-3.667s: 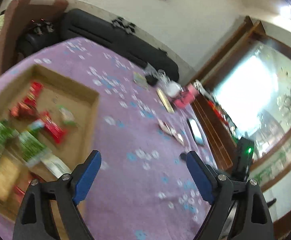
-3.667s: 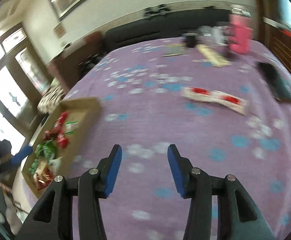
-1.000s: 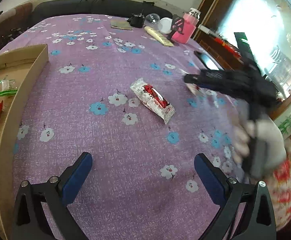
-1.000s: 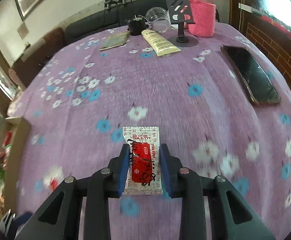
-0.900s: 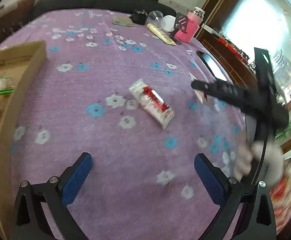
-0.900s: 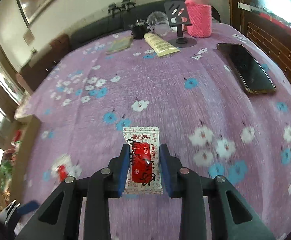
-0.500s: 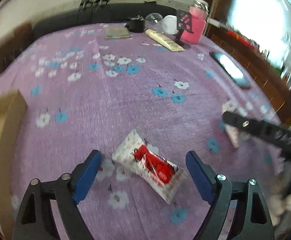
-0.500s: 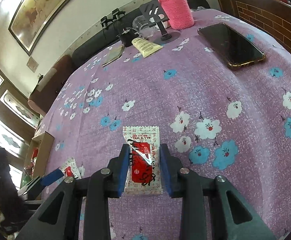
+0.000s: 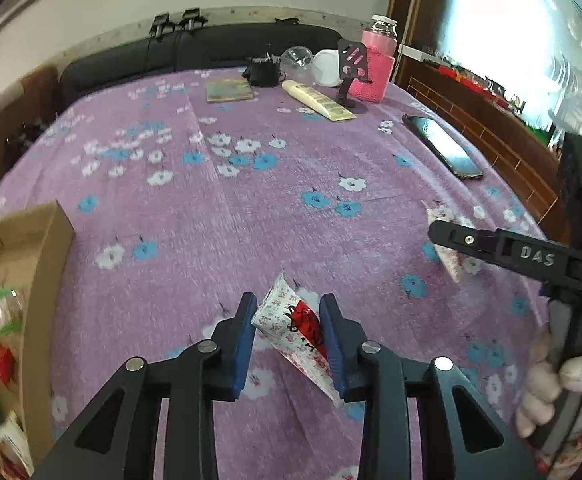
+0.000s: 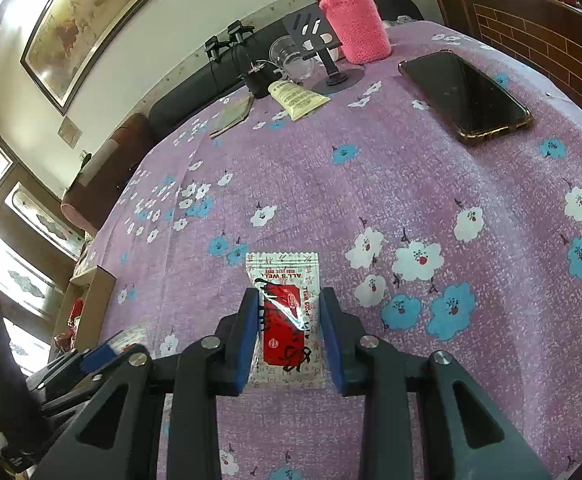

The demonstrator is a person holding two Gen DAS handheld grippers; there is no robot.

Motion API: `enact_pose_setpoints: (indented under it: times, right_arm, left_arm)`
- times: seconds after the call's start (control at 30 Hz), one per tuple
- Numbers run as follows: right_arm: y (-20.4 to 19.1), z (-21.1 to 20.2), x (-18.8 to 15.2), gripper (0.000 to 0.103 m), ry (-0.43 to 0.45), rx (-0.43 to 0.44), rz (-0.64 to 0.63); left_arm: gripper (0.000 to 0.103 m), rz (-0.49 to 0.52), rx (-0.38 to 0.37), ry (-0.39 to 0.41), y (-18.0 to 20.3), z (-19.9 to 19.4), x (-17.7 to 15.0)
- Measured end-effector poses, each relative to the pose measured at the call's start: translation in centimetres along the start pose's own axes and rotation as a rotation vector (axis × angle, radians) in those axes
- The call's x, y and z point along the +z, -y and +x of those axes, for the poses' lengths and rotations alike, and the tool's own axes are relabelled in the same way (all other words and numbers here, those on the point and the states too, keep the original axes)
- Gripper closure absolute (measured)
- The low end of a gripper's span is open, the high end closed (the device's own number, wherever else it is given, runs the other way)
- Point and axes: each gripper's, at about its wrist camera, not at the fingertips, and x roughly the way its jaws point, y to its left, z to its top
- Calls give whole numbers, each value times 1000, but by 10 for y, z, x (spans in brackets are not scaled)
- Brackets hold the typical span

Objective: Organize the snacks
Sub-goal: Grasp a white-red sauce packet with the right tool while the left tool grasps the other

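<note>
Two white-and-red snack packets are in play on the purple flowered tablecloth (image 9: 219, 208). In the left wrist view, one packet (image 9: 291, 328) sits tilted between my left gripper's (image 9: 288, 300) blue pads. The jaws are closing and both pads touch it. My right gripper (image 10: 288, 296) is shut on the other packet (image 10: 283, 276), held flat with its top sticking out past the fingertips. From the left wrist view, the right gripper's black finger (image 9: 491, 245) crosses that packet (image 9: 451, 266) at the right.
An open cardboard box (image 9: 47, 248) with red and green snacks stands at the left table edge. A black phone (image 9: 443, 146), a cream tube (image 9: 319, 100), a phone stand and a pink bottle (image 9: 375, 72) lie at the far side. A person's hand (image 9: 547, 392) holds the right gripper.
My left gripper came forward over the packet on the cloth and its jaws narrowed from wide apart to touching it. The right gripper kept its packet and tilted.
</note>
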Motion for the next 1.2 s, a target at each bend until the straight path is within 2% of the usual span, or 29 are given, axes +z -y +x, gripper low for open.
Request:
enact_pose_setpoints:
  times: [0.07, 0.17, 0.27, 0.3, 0.33, 0.37, 0.43, 0.47, 0.5, 0.8, 0.83, 0.87, 0.93, 1.07, 1.2]
  right_arm:
    - [0, 0, 0, 74, 3, 1, 3]
    - [2, -1, 0, 74, 5, 3, 9]
    - [2, 0, 0, 74, 1, 5, 5]
    - [1, 0, -1, 74, 1, 6, 1]
    - [1, 0, -1, 74, 3, 7, -4]
    - [0, -1, -1, 74, 5, 6, -7]
    - [-1, -1, -1, 74, 8, 6, -10]
    - [-1, -1, -1, 74, 9, 5, -12]
    - [-1, -2, -1, 74, 10, 4, -13]
    - [-3, -3, 0, 74, 22, -8, -25]
    - [-4, -3, 0, 74, 25, -9, -26]
    - [-4, -3, 0, 74, 26, -9, -27]
    - [-4, -4, 1, 74, 28, -6, -29]
    - [-8, -4, 0, 74, 32, -4, -51]
    - [-13, -4, -2, 74, 42, -29, -69]
  left_arm:
    - [49, -22, -1, -30, 0, 5, -2]
    - [42, -11, 18, -48, 9, 13, -7]
    - [42, 49, 27, -45, 28, 20, -9]
    - [42, 82, 45, -38, 34, 20, -9]
    - [52, 144, 49, -25, 47, 21, -12]
    - [56, 165, 36, -26, 51, 21, -13]
    - [58, 189, 11, -15, 59, 15, -15]
    - [69, 192, 1, -11, 60, 13, -15]
    - [69, 191, -8, -7, 60, 10, -15]
    - [72, 99, -121, 39, 46, -29, -15]
    - [84, 84, -132, 46, 43, -33, -16]
    - [87, 65, -144, 49, 38, -37, -15]
    - [87, 14, -168, 69, 25, -49, -15]
    - [87, -67, -160, 110, -2, -69, -19]
    - [85, -124, -167, 75, -16, -65, -29]
